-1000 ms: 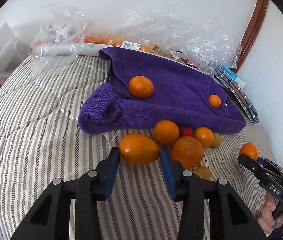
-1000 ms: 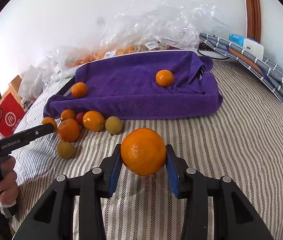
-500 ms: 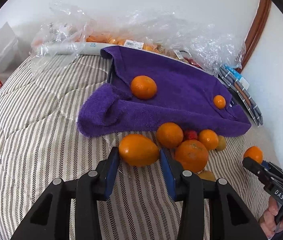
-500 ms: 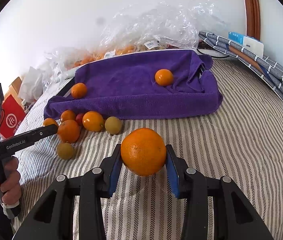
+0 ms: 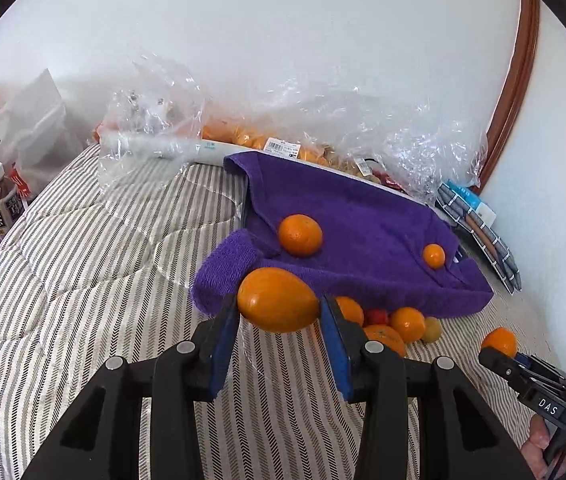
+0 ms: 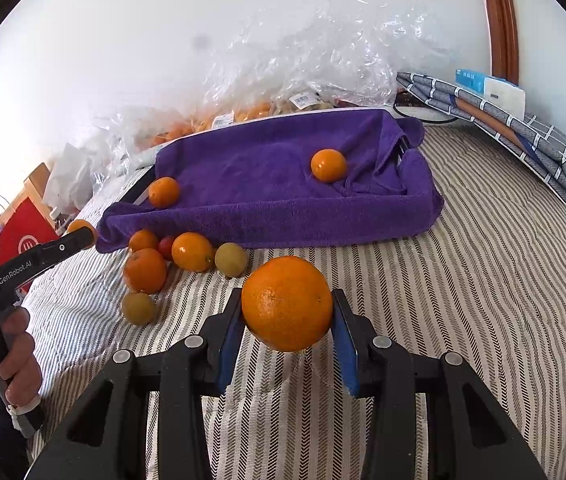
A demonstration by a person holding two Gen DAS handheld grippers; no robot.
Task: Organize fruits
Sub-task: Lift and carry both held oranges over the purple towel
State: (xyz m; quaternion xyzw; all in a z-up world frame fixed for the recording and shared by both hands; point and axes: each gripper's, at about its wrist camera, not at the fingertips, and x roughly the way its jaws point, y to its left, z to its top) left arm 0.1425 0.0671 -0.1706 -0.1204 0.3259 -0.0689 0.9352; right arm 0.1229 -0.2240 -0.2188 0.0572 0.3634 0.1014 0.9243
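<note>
My left gripper (image 5: 279,312) is shut on an oval orange fruit (image 5: 278,299), held above the striped bed near the front left corner of the purple towel (image 5: 363,216). My right gripper (image 6: 287,312) is shut on a round orange (image 6: 287,303), lifted over the bedding in front of the purple towel (image 6: 275,168). Two oranges lie on the towel, a larger one (image 5: 300,235) and a small one (image 5: 433,256). A cluster of loose fruit (image 6: 187,252) rests on the bed by the towel's front edge: oranges, a red one and two yellow-green ones.
Crinkled clear plastic bags (image 5: 323,120) with packed fruit line the wall behind the towel. Folded checked cloth and boxes (image 6: 495,120) sit at the far right. A bottle (image 5: 1,204) and a red bag (image 6: 23,232) stand off the bed's left side.
The left gripper has lifted the oval fruit off the bed and tilted up toward the towel. The right gripper with its orange has stayed put.
</note>
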